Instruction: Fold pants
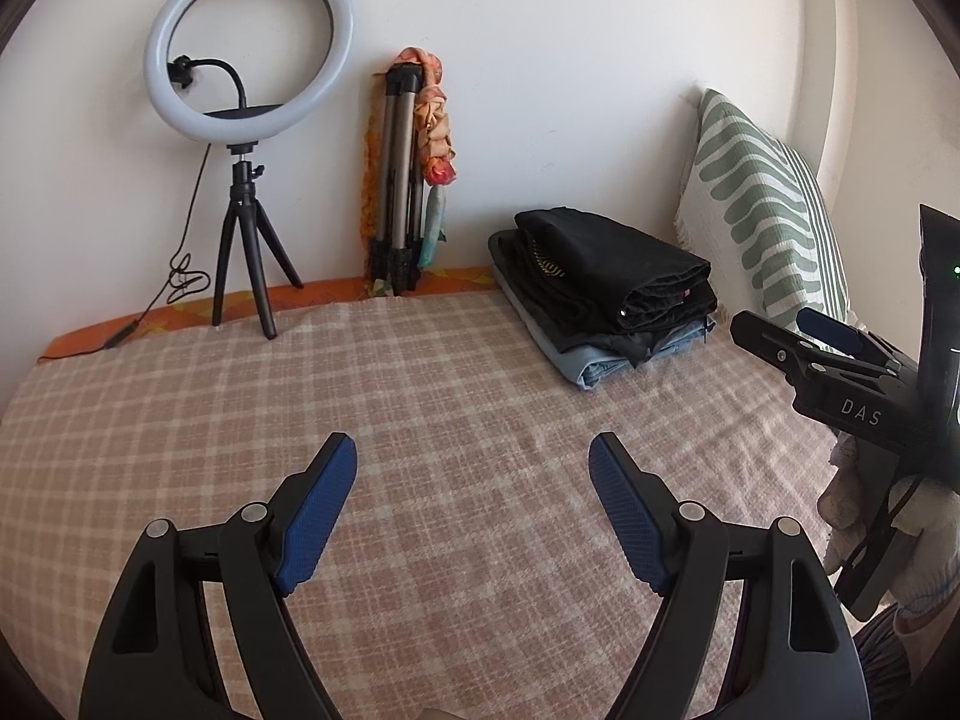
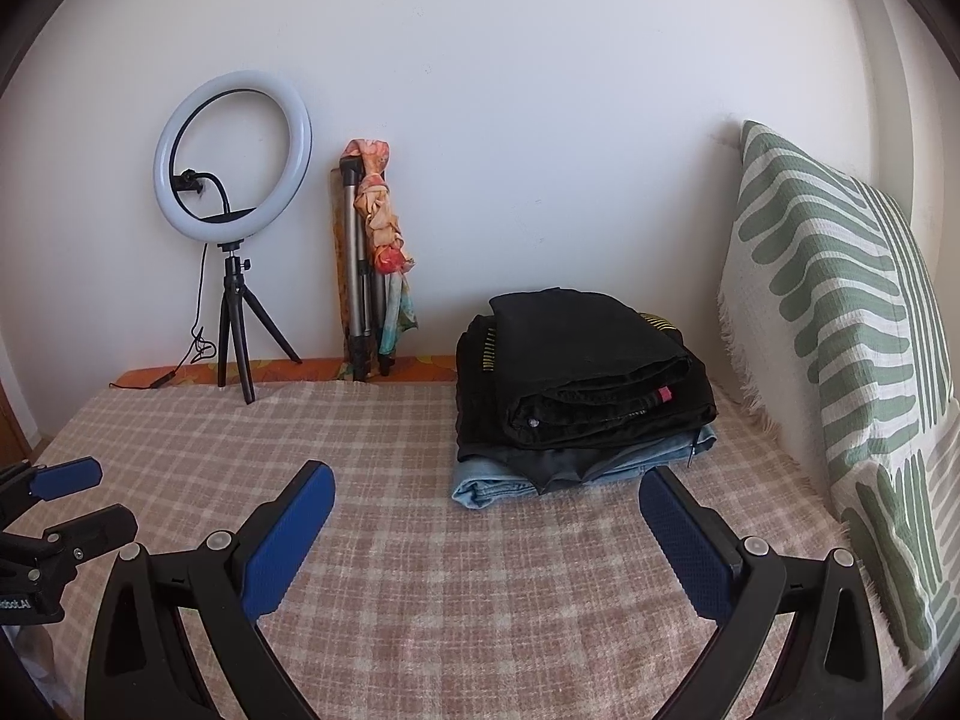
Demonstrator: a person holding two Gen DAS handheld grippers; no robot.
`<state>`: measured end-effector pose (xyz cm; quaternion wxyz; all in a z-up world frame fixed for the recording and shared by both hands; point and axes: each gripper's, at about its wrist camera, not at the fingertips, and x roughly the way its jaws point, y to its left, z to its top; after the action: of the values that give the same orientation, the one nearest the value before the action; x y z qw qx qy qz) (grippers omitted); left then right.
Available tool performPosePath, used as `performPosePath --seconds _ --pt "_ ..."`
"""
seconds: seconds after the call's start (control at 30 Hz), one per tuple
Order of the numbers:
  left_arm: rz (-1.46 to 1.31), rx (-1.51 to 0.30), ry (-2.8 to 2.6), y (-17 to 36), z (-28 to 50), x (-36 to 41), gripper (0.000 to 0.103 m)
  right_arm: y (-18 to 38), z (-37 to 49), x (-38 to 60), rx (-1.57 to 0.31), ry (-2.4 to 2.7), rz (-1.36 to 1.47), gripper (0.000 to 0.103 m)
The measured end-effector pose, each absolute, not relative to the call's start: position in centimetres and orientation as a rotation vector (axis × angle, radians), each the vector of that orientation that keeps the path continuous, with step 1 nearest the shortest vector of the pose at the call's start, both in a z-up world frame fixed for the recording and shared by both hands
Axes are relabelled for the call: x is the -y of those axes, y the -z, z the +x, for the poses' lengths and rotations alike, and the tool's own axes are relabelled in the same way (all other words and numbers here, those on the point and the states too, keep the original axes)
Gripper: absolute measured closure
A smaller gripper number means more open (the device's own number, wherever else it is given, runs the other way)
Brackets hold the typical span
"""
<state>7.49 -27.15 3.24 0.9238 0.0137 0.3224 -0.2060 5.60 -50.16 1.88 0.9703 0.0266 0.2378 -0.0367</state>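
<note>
A stack of folded pants (image 1: 606,288) lies at the back right of the bed: black pants on top, dark ones under them, light blue jeans at the bottom. It also shows in the right wrist view (image 2: 588,384). My left gripper (image 1: 473,450) is open and empty above the checked bedspread (image 1: 420,396), well in front of the stack. My right gripper (image 2: 486,480) is open and empty, just in front of the stack. It also shows at the right edge of the left wrist view (image 1: 780,324). The left gripper shows at the left edge of the right wrist view (image 2: 84,492).
A ring light on a small black tripod (image 1: 246,138) stands at the back left with its cable trailing. A folded tripod with a scarf (image 1: 408,180) leans on the wall. A green-patterned pillow (image 1: 762,210) stands at the right.
</note>
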Motion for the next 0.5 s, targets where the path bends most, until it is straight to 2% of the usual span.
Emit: performPosePath --seconds 0.5 --pt "0.035 -0.663 0.423 -3.06 7.34 27.27 0.023 -1.60 5.46 50.24 -0.488 0.073 0.053 0.000"
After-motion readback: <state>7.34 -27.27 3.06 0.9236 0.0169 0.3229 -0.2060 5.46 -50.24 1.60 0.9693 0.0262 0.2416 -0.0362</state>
